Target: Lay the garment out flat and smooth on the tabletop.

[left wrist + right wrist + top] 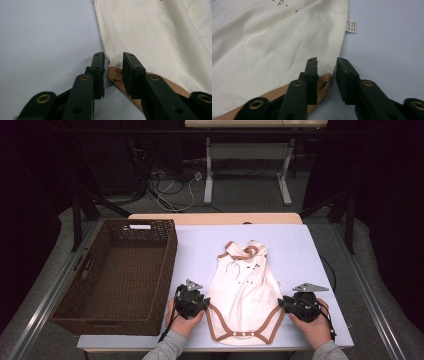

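Observation:
A cream baby bodysuit with brown trim lies flat on the pale table, neck end away from me. My left gripper rests at its lower left corner, and in the left gripper view the cream cloth and its brown hem run between the parted jaws of that gripper, which stands open. At the lower right corner sits my right gripper; in the right gripper view it is open too, straddling the cloth's side edge and brown hem.
A brown wicker basket stands at the left of the table, close to my left gripper. A small white care label sticks out from the bodysuit's side seam. Beyond the table are a desk frame and cables on the floor.

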The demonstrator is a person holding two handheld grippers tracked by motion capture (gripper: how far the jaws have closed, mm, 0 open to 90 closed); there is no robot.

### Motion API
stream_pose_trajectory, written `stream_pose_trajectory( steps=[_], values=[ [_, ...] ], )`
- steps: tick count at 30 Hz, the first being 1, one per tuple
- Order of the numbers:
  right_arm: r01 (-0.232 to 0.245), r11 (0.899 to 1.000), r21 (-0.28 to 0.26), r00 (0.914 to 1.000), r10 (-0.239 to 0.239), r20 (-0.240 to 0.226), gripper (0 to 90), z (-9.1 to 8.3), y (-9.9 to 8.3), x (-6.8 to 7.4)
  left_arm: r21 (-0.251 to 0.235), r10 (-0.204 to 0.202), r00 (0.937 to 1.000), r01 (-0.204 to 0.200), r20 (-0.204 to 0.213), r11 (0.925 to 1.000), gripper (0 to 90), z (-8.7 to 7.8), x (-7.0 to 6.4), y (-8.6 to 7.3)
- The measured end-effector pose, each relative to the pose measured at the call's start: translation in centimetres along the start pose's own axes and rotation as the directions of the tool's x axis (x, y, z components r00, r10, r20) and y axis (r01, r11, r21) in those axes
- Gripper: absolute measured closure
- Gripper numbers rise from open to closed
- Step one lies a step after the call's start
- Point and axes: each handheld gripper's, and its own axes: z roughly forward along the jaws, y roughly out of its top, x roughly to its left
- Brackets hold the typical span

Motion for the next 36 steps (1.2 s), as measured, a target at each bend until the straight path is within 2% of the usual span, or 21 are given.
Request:
stream_pose_trajectory(
  steps=[4, 7, 14, 36],
  values=[
    [-0.005, 1.000, 0.006, 0.9998, 0.005, -0.018, 84.0, 0.0, 0.0, 0.0, -0.001, -0.006, 0.9997, 0.006, 0.026, 1.0000, 82.9, 0.0, 0.1, 0.0],
    [0.024, 1.000, 0.007, 0.9997, -0.024, -0.006, 86.5, -0.1, 0.0, 0.3, 0.000, 0.008, 0.9997, -0.008, 0.023, 1.0000, 86.8, -0.1, 0.0, 0.0],
    [0.003, 1.000, 0.007, 0.9998, -0.002, -0.019, 87.2, -0.5, -0.1, -0.1, 0.003, -0.024, 0.9993, 0.024, 0.027, 0.9997, 87.6, -0.6, 0.3, -0.3],
    [-0.026, 1.000, 0.014, 0.9990, 0.026, -0.036, 87.1, -1.5, -0.7, -0.7, 0.025, -0.033, 0.9994, 0.032, 0.015, 0.9992, 87.6, -2.3, 0.5, -1.5]
  ],
)
